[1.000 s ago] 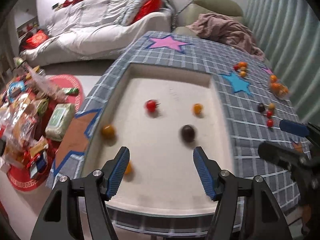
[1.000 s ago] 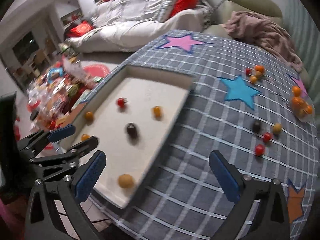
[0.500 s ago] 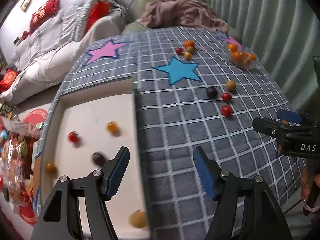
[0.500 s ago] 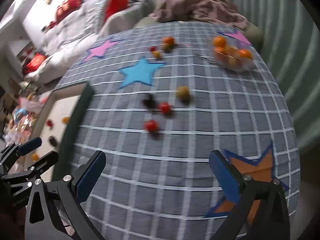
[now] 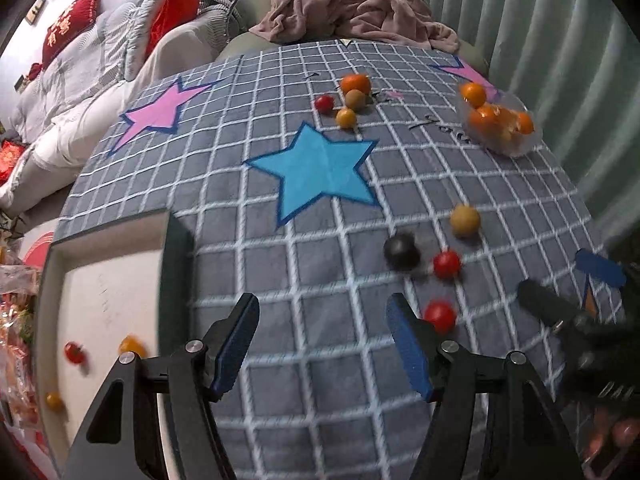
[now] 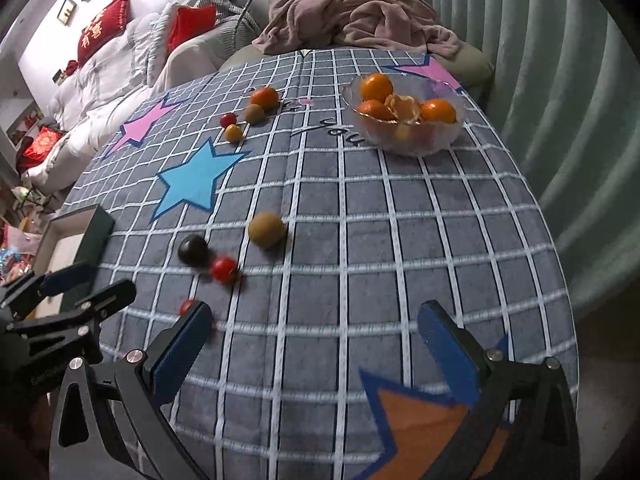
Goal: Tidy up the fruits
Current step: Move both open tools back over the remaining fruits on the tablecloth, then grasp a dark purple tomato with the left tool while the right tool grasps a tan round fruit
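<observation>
red cherry tomatoes on cloth: 3 (image 5: 447,263) (image 5: 439,315) (image 5: 324,103)
dark round fruit on cloth: 1 (image 5: 400,249)
tan round fruits on cloth: 2 (image 5: 464,220) (image 5: 355,99)
yellow tomato on cloth: 1 (image 5: 346,117)
loose orange on cloth: 1 (image 5: 355,83)
glass bowl: 1 (image 6: 408,140)
whole oranges in bowl: 3, plus 1 peeled
fruits in tray (image 5: 52,280): 3 visible
grippers: 2 (image 5: 320,348) (image 6: 312,352)

Tray (image 5: 176,248) at worktop (image 6: 400,240) left edge; four loose fruits (image 6: 267,230) mid-worktop; four more behind; bowl (image 6: 404,136) of oranges far right.
</observation>
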Demonstrator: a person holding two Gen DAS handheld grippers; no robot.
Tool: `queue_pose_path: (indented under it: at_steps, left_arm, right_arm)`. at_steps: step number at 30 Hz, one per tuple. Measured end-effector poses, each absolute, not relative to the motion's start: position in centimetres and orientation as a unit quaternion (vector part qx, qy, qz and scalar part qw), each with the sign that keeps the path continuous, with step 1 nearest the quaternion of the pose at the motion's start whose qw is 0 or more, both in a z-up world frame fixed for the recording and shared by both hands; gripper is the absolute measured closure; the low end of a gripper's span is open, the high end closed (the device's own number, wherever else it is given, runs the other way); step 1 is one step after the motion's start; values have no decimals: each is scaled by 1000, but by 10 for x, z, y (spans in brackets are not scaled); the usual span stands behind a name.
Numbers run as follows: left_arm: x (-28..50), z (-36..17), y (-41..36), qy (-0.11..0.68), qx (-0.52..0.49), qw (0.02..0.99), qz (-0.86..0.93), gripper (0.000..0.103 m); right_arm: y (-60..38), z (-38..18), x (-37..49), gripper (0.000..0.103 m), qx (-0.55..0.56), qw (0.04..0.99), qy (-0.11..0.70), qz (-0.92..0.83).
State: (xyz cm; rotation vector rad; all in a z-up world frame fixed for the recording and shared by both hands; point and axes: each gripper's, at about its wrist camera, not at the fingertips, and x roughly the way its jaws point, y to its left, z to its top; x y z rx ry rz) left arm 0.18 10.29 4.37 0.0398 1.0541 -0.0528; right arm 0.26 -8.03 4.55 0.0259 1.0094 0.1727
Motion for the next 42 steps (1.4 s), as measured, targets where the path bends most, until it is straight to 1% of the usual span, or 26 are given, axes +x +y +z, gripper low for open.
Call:
queue_pose_path:
  at_steps: [3, 5, 7, 12, 21, 32, 34, 36, 38, 42]
  left_arm:
    - [14, 38, 94, 501, 26, 864, -39, 36]
    - [20, 35, 89, 500, 31, 864, -47, 36]
    - [25, 31, 87, 501, 29, 863, -54, 36]
    - [39, 29, 83, 500, 0, 863, -69, 36]
    - [53, 19, 66, 511, -4, 855, -89, 36]
    - [65, 14, 60, 512, -8, 855, -88, 36]
    - [66, 13, 57, 507, 1, 857, -89, 42]
    - [64, 14, 55, 505, 7, 857, -101, 56]
    - [60, 15, 56, 503, 8, 856, -116, 62]
    - [52, 18, 57, 495, 20, 861, -113, 62]
  right_arm:
    - [-77, 40, 13, 3, 1, 874, 479, 84]
    - [-77, 38, 19, 7, 5, 873, 478, 91]
    - [-78, 36, 24, 8, 4, 874, 477, 94]
    - [-89, 35, 34, 9, 25, 876, 474, 89]
    - [-114, 36, 35, 9, 64, 876, 472, 81]
    - [-119, 36, 35, 9, 78, 875, 470, 88]
    - [-122, 36, 34, 9, 83, 874, 470, 88]
    - [-124, 36, 33, 9, 84, 874, 470, 88]
    - [-125, 36, 33, 9, 84, 874, 470, 91]
    - [-121, 35, 36, 9, 76, 874, 470, 97]
